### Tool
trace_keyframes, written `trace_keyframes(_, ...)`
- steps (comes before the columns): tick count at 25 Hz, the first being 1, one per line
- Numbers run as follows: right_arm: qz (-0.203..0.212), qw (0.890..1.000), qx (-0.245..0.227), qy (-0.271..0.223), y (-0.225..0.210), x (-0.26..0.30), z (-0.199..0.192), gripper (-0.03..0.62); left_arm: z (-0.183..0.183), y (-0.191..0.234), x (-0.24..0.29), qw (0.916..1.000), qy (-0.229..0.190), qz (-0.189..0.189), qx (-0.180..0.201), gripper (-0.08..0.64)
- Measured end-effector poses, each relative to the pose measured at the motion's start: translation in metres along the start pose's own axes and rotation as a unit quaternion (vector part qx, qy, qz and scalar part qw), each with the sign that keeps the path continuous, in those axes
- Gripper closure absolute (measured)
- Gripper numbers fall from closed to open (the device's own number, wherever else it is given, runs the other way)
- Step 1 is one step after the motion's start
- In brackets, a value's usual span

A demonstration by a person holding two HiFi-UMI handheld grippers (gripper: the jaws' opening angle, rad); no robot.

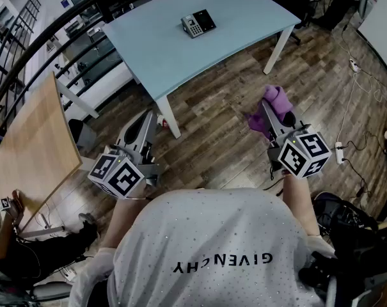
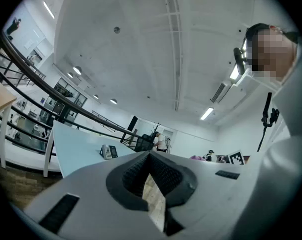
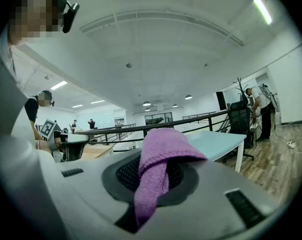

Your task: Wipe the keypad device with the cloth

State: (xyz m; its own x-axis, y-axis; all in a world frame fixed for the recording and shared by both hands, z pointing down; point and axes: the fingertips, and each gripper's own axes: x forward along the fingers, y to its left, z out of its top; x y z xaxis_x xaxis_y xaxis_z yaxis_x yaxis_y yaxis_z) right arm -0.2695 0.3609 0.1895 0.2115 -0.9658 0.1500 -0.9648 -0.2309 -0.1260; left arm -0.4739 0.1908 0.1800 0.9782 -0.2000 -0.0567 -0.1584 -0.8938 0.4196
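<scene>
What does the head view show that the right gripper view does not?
Only the head view shows the keypad device on the light blue table, and the marker cube of the right gripper. Only the right gripper view shows ceiling lights and a person standing by an office chair. Both show the purple cloth clamped in that gripper, and the table.
</scene>
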Motion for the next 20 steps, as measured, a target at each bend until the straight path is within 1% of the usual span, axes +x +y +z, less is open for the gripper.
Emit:
trace_keyframes(11,-0.005,1.000,-0.003,0.000,0.003,0.016,-0.001,0.549,0.002,0.014,0.004,1.0000,0.004,-0.005,-0.001,0.558)
trace_keyframes(17,-0.015,1.000,0.001,0.005,0.005,0.026,-0.014,0.549,-0.007,0.020,0.005,0.9998,0.012,-0.016,-0.005,0.558)
trace_keyframes(20,-0.010,1.000,0.010,0.005,0.005,0.035,-0.018,0.549,-0.008,0.024,0.011,0.9999,0.003,-0.014,-0.007,0.560)
